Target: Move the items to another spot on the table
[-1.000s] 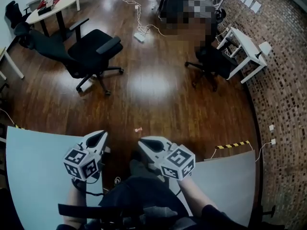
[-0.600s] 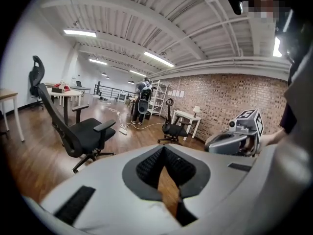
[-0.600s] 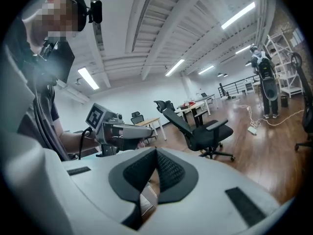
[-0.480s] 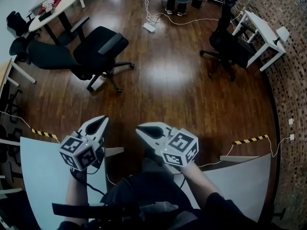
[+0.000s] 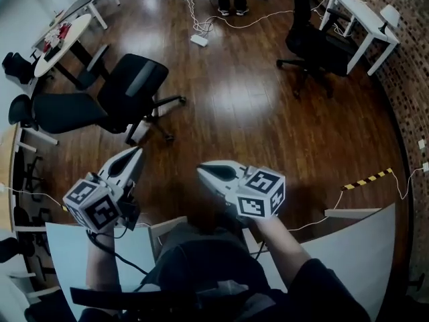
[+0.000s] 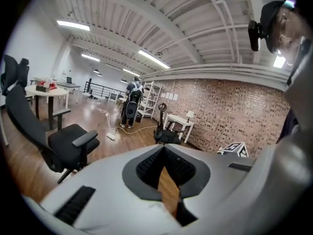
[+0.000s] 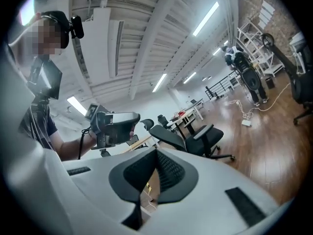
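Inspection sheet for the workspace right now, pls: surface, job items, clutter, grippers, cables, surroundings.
Surface: white table, only its edge in view, bare.
Job's things: nothing seen.
Clutter: nothing seen.
Grippers: left gripper and right gripper both shut, empty, held in the air.
Cables: white cable and power strip on the floor; thin cable near the table.
Surroundings: wood floor, black chairs, white desk, brick wall, striped tape.

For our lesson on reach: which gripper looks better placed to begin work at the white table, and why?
Left, marginally: the left gripper is nearer the white table. Both it and the right gripper are shut, empty, above wooden floor; no items show.
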Available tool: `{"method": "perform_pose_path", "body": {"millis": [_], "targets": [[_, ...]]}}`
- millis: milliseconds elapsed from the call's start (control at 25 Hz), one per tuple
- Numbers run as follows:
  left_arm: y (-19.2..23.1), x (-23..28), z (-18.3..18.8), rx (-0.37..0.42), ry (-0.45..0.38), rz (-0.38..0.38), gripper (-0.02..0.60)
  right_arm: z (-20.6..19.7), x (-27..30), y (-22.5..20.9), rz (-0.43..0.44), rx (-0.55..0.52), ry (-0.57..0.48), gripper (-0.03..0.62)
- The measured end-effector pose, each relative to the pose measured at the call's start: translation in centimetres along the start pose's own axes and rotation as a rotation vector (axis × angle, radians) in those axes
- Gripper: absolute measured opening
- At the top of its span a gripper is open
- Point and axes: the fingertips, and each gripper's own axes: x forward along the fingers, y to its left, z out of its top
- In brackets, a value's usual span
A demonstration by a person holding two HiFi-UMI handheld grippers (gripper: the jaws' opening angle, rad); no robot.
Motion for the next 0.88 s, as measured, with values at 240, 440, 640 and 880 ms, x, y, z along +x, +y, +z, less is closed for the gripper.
{"method": "perform_pose_path", "body": {"millis": [240, 440, 640, 880], "targets": [[-3.1, 4.8, 1.1, 0.081, 0.058, -0.163, 0.005, 5.3, -2.8, -1.4, -0.07, -0.038, -0.162, -0.017], [-2.9, 9.3, 3.0, 0.073, 0.068, -0.229, 0.005, 8.6, -4.8, -4.1, -0.181, -0.039, -0.232, -0.016], [0.0, 13.9, 4.5, 0.058, 0.064, -0.312, 0.005, 10.7, -4.3, -8.1, -0.309, -0.037, -0.252, -0.015], [6.1, 18.1, 5.3, 0.065, 0.085, -0.391, 0.005, 14.8, 0.3, -11.9, -0.377, -0.026, -0.25, -0.016]]}}
